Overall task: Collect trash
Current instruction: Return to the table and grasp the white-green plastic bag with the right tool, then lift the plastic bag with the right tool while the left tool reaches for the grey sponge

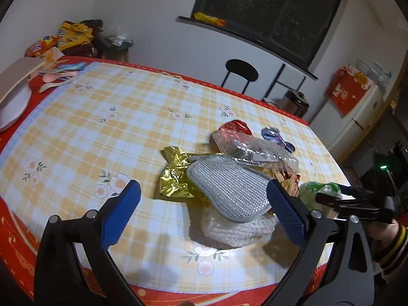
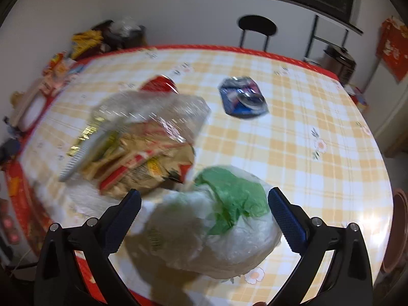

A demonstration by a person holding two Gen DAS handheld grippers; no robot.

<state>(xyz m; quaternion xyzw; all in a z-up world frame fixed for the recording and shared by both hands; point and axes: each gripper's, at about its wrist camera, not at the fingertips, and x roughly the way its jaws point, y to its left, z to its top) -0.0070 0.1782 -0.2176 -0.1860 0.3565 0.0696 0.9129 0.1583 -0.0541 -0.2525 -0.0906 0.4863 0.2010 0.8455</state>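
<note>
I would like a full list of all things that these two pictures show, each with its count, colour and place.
checked tablecloth: one, yellow and white over red, covers the table
silver mesh pad: one, grey, on the trash pile
gold foil wrapper: one, gold, left of the pad
crushed blue can: one, blue, apart from the pile, far side
red can: one, red, behind the pile
clear plastic wrap: one, transparent, on top of the pile
white and green plastic bag: one, between the right tool's fingers
black chair: one, beyond the table
left tool: open, above the pile
right tool: open, around the bag
</note>
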